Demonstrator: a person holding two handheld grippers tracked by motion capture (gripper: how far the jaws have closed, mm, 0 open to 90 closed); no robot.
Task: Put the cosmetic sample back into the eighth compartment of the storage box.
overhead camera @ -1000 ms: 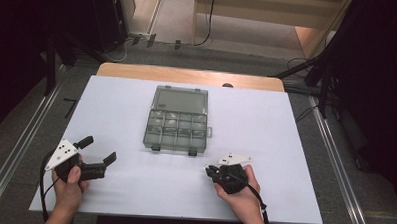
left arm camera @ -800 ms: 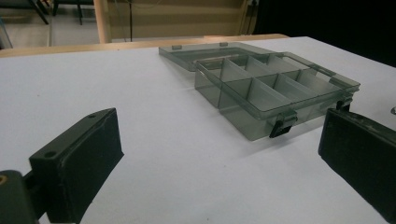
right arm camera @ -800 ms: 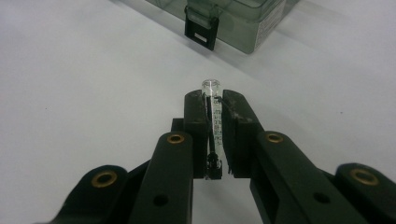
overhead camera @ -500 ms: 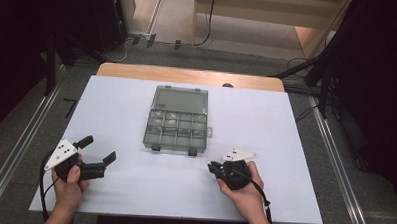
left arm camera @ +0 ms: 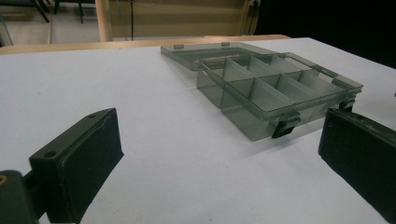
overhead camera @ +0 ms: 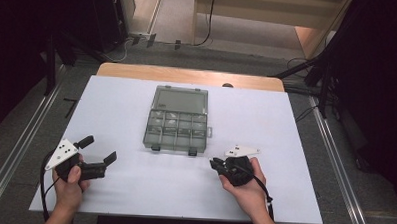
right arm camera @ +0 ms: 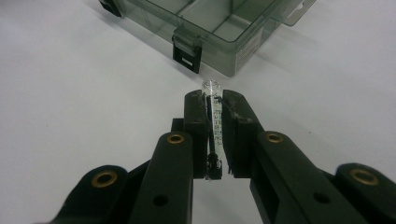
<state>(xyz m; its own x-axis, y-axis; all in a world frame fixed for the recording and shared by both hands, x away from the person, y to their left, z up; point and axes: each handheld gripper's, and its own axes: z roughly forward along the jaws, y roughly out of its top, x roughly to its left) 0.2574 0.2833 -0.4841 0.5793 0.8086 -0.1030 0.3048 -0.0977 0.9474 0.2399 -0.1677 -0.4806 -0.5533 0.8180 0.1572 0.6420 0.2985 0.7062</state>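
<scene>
An open smoky-clear compartment box [overhead camera: 177, 125] lies mid-table with its lid folded back; it appears again as the box [left arm camera: 275, 88] and the box [right arm camera: 219, 23]. Its cells look empty. My right gripper [overhead camera: 215, 163] rests low on the table just right of the box's front edge. In the right gripper view the right gripper [right arm camera: 214, 100] is shut on a thin clear tube [right arm camera: 213, 126] with printed marks, its tip poking past the jaws toward a black latch [right arm camera: 187, 51]. My left gripper [overhead camera: 98, 149] sits at the table's left front, open, with nothing between its pads [left arm camera: 84, 158].
A white sheet [overhead camera: 286, 125] covers the table, with a wooden strip [overhead camera: 138, 71] at the far edge. Metal rails [overhead camera: 335, 157] run along both sides. Cables and stands lie on the floor beyond the table.
The right hand has shifted slightly right and toward the near edge with the tube. The left gripper has not moved.
</scene>
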